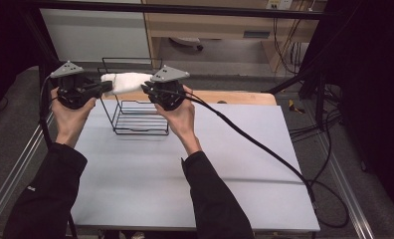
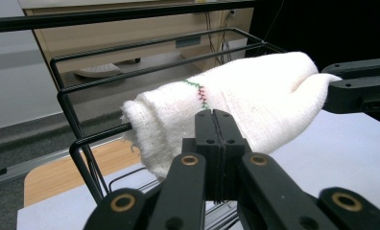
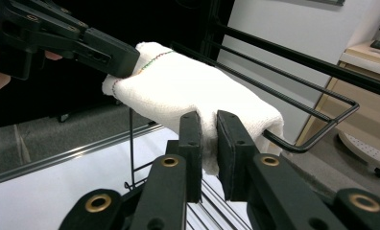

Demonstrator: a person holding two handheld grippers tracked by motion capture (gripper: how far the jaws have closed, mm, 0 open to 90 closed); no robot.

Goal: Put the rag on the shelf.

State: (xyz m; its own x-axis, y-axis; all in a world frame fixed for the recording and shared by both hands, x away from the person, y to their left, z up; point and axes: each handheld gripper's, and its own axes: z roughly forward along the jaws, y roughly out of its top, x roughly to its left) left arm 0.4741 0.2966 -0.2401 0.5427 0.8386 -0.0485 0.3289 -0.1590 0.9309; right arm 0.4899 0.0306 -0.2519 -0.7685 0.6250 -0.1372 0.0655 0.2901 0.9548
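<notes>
A white knitted cloth (image 1: 125, 82) with a short red and green stitch line is stretched between my two grippers, level with the top rails of a black wire rack (image 1: 135, 122). My left gripper (image 1: 105, 87) is shut on the cloth's left end; in the left gripper view its jaws (image 2: 216, 120) meet on the cloth (image 2: 255, 105). My right gripper (image 1: 146, 88) grips the other end; in the right gripper view its jaws (image 3: 208, 122) pinch a fold of the cloth (image 3: 178, 81). One top rail of the rack (image 3: 298, 96) runs in under the cloth.
The rack stands on a pale grey table (image 1: 185, 164) near its far left edge. A wooden board (image 1: 245, 97) lies along the table's far side. A black cable (image 1: 254, 142) trails from the right gripper across the table to the right. Dark frame posts stand around the table.
</notes>
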